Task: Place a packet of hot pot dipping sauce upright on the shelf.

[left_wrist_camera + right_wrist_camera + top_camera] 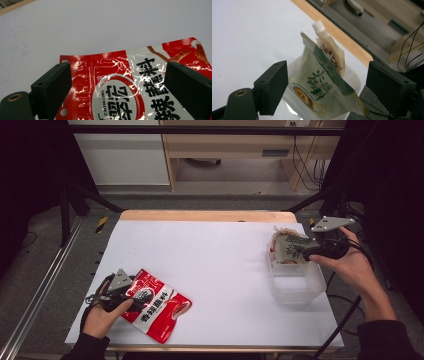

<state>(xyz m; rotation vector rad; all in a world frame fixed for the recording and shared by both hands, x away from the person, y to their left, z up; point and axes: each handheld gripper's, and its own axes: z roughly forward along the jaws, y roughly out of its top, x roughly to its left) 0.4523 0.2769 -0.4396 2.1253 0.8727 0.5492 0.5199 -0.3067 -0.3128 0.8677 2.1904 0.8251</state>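
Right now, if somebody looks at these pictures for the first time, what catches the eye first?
The shiny red snack bag at the near left of the white table, lying flat between the open jaws of the left hand-held gripper. Next, the pale green pouch leaning in the clear plastic box at right, before the open right hand-held gripper.

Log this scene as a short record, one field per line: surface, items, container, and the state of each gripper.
surface: white table top
left item: red packet, flat on the table near the front left
container: clear tub, at the right side
tub contents: pale green pouch leaning in it, a spouted pouch behind
left gripper: open, jaws astride the red packet
right gripper: open, jaws either side of the pale green pouch
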